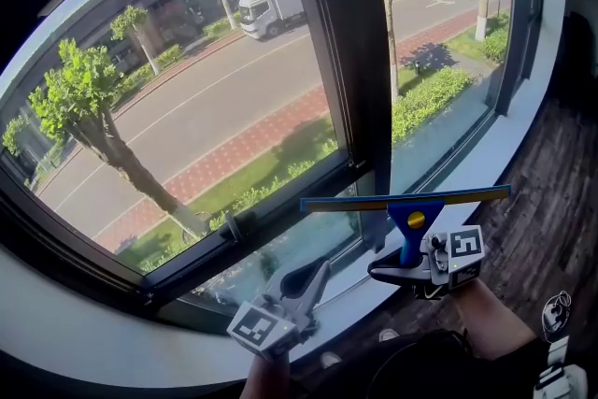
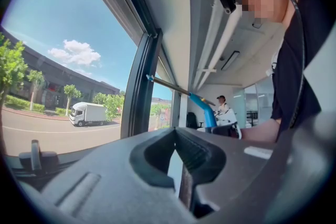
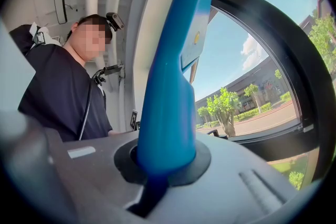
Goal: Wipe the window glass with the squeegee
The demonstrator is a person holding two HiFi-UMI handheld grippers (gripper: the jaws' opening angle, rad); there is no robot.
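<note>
The squeegee (image 1: pixel 412 221) has a blue handle and a long thin blade (image 1: pixel 448 196) lying level across the bottom of the right window pane (image 1: pixel 439 33). My right gripper (image 1: pixel 408 264) is shut on the handle from below; the blue handle (image 3: pixel 173 86) stands upright out of its jaws (image 3: pixel 163 165). Whether the blade touches the glass cannot be told. My left gripper (image 1: pixel 318 271) hangs lower and to the left, under the left pane (image 1: pixel 187 89), shut with nothing in it (image 2: pixel 181 165). From there the squeegee (image 2: pixel 202 107) shows off to the right.
A thick dark mullion (image 1: pixel 341 42) splits the two panes. A small latch (image 1: pixel 234 224) sits on the lower frame of the left pane. The white sill (image 1: pixel 486 163) runs along below, with dark floor (image 1: pixel 551 192) at the right. A person's torso fills one side of both gripper views.
</note>
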